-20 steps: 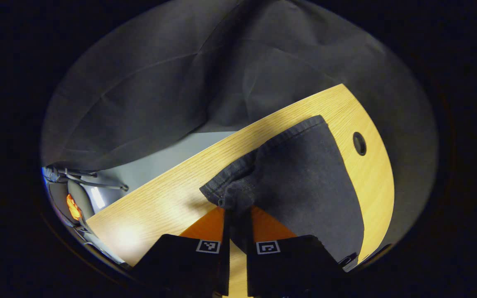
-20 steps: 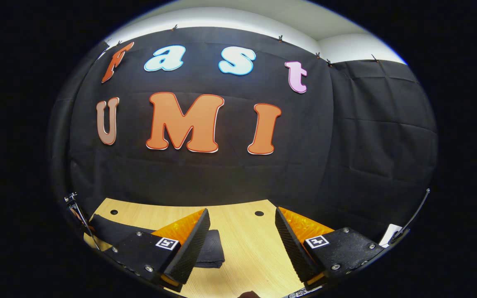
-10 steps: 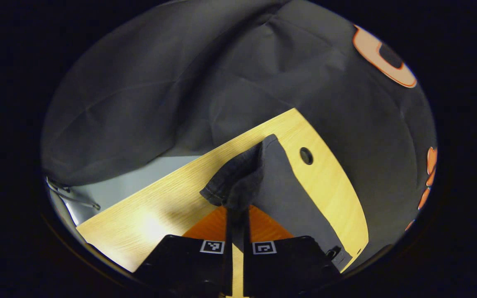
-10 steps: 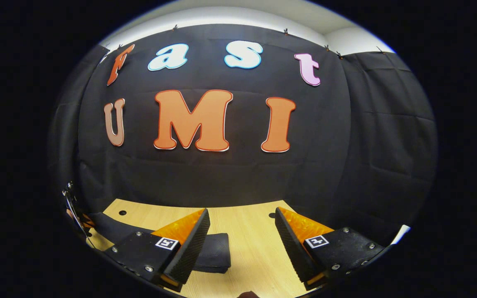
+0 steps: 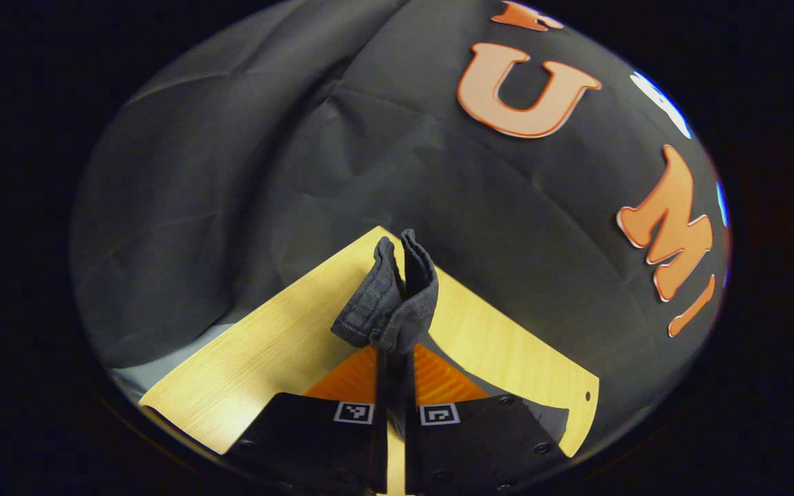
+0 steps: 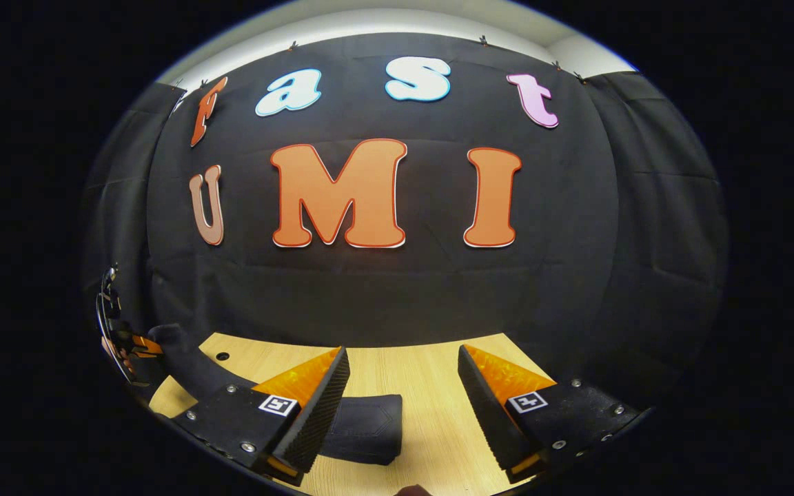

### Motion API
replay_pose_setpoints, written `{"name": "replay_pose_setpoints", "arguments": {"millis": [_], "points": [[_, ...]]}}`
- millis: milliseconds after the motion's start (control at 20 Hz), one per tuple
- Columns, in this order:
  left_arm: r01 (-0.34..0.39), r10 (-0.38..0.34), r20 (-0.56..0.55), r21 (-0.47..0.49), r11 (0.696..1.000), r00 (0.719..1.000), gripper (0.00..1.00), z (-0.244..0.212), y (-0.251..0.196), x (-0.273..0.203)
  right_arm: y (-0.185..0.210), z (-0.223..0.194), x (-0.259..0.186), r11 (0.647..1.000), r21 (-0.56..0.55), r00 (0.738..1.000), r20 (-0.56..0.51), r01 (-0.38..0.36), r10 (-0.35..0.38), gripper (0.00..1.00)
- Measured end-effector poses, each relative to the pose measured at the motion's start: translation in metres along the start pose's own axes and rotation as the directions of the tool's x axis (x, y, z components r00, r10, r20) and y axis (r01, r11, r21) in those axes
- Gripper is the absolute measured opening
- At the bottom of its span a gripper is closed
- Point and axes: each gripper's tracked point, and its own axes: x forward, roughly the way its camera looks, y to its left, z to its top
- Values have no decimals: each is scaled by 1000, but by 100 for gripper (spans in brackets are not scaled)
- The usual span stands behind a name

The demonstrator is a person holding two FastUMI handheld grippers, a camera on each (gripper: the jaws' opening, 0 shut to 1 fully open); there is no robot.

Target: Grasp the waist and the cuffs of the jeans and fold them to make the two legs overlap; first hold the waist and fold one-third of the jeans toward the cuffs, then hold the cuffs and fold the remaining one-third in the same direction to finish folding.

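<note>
The left gripper (image 5: pixel 393 358) is squeezed tight on the cuffs (image 5: pixel 391 296) of the dark jeans (image 6: pixel 362 428). Both fingers press the bunched cloth between them, and the hems stick up past the tips (they look like two little ears). The cuffs are lifted above the wooden table (image 5: pixel 266 358).

In the right gripper view, the right gripper (image 6: pixel 404 406) has its fingers spread wide apart with nothing between them. It hangs over the table. The folded part of the jeans lies flat on the table, just behind its left finger (image 6: pixel 314 413). A strip of the jeans goes up from there toward the far left edge, where the other gripper shows a little.

Small square black-and-white marker tags (image 5: pixel 353 412) sit on the fingers. They carry patterns, not words.

The table has small round holes (image 6: pixel 222 356) in it.
</note>
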Motion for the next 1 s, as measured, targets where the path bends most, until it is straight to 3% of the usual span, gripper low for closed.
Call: {"name": "replay_pose_setpoints", "arguments": {"millis": [250,300,350,550,600,700,800,950,1000], "points": [[100,-103,39,80,992,994,10,2,-74,-29,1,-7,12,999,22,999,-13,-44,44,95],[120,-125,41,99,988,991,10,-1,-93,-36,0,-11,14,999,23,999,-17,-49,50,100],[137,-143,44,111,984,989,10,-3,-109,-40,0,-13,14,998,24,998,-18,-57,58,95],[207,-215,32,167,964,976,10,-22,-177,-60,-9,-23,16,997,14,997,-32,-71,72,95],[218,-226,27,176,960,974,10,-27,-190,-63,-13,-24,16,997,16,997,-34,-71,72,100],[239,-246,11,197,951,969,10,-38,-215,-67,-22,-26,15,997,24,997,-39,-72,73,96],[258,-262,-9,211,943,965,10,-51,-241,-67,-34,-28,14,997,31,996,-41,-71,73,100],[266,-263,-46,229,936,964,10,-77,-268,-65,-52,-33,13,997,38,996,-56,-65,67,95],[268,-260,-66,233,935,963,10,-87,-276,-63,-57,-33,12,997,38,996,-56,-67,69,100]]}}
